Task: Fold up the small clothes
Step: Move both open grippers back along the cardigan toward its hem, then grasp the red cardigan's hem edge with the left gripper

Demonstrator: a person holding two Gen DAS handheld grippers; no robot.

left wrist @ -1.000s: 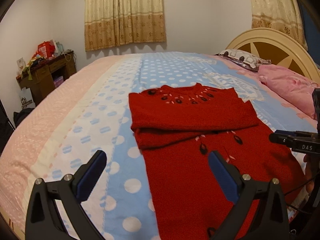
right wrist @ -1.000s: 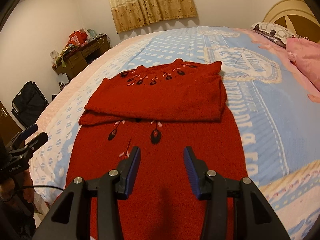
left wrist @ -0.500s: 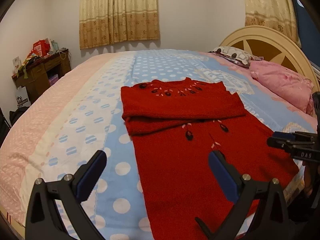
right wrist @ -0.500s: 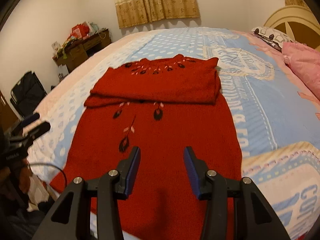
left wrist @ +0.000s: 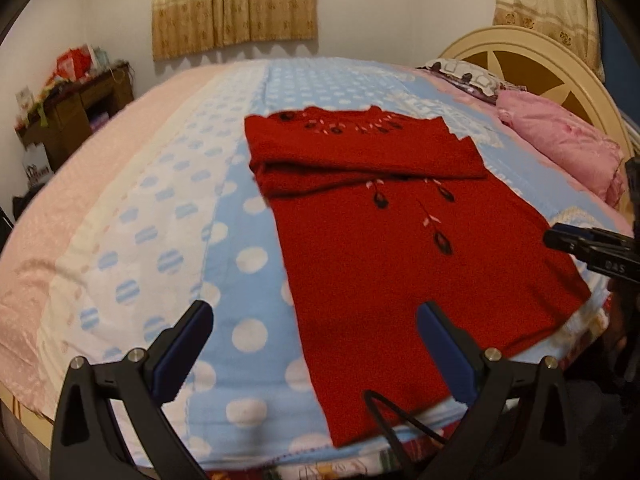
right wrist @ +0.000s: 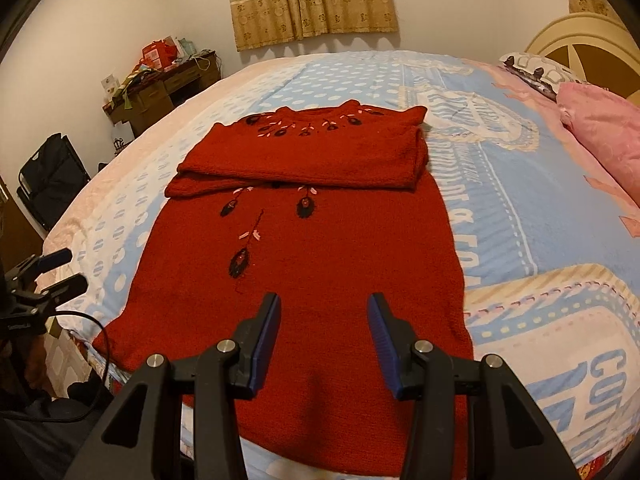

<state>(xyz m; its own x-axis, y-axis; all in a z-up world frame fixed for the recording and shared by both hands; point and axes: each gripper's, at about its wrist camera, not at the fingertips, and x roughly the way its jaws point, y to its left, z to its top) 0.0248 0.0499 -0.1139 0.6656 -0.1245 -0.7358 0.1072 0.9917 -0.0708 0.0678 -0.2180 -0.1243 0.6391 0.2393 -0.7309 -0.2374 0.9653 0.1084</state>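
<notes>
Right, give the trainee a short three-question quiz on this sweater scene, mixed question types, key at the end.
1. True or false: the red sweater has its sleeves folded across the chest.
2. Which gripper's fingers gape wider: left gripper or right gripper?
3. Multiple choice: the pink pillow lies A) on the sweater B) by the headboard C) on the floor.

Key: 1 true; 2 left; 3 B.

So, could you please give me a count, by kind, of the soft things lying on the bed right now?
Red sweater: 1
Pink pillow: 1
Patterned pillow: 1
Blanket: 1
Total: 4
</notes>
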